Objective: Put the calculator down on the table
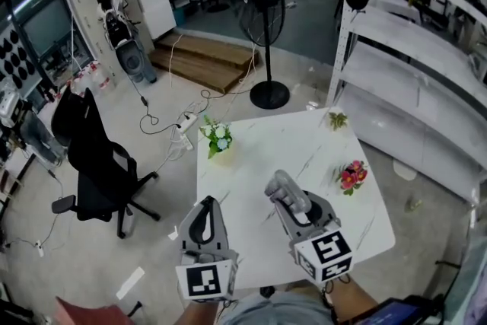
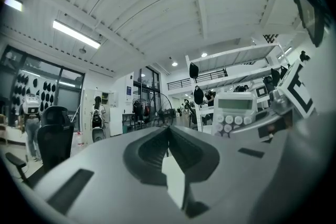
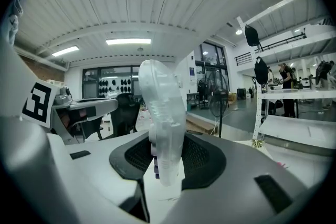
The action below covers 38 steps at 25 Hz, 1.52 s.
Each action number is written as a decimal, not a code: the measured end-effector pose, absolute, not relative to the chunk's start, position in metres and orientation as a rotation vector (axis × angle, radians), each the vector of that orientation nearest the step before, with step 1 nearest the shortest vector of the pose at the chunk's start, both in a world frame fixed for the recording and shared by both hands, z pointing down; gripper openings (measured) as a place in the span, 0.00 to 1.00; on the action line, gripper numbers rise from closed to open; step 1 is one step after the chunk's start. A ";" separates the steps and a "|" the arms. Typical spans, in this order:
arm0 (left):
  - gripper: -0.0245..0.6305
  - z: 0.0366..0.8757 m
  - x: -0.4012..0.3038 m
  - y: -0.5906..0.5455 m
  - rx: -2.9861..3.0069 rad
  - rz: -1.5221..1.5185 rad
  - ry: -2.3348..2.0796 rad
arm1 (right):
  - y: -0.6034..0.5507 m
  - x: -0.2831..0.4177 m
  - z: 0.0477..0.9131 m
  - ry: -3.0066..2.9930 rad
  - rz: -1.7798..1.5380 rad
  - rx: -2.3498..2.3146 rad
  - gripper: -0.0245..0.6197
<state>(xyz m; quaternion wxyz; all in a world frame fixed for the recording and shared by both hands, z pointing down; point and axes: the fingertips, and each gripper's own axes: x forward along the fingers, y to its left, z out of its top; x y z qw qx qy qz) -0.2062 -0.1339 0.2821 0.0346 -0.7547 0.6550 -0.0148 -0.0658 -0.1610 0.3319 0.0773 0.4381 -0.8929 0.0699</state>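
A pale grey calculator [image 1: 280,186] stands up out of my right gripper [image 1: 292,203], which is shut on its lower end above the near part of the white marble table [image 1: 251,156]. In the right gripper view the calculator [image 3: 161,113] shows edge-on, pinched between the dark pads [image 3: 202,157]. In the left gripper view its display and round keys [image 2: 234,113] face the camera at the right. My left gripper [image 1: 207,205] hovers at the table's near left edge, jaws shut with nothing between them [image 2: 168,131].
On the table stand a pot of white flowers [image 1: 218,137], a pot of red flowers [image 1: 351,175] and a small plant [image 1: 337,119]. A black office chair [image 1: 95,164] is to the left, a floor fan [image 1: 266,34] beyond, white shelving [image 1: 411,65] at right.
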 end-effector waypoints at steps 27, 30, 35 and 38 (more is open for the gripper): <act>0.05 0.416 -0.212 -0.159 -2.457 -0.358 2.190 | -0.149 -0.077 0.528 -2.383 0.658 1.046 0.27; 0.05 0.425 -0.211 -0.162 -2.468 -0.379 2.199 | -0.147 -0.076 0.539 -2.361 0.693 1.028 0.27; 0.05 0.432 -0.210 -0.169 -2.477 -0.402 2.208 | -0.149 -0.073 0.554 -2.309 0.766 1.012 0.27; 0.05 0.434 -0.207 -0.174 -2.486 -0.406 2.209 | -0.153 -0.071 0.556 -2.298 0.805 1.009 0.27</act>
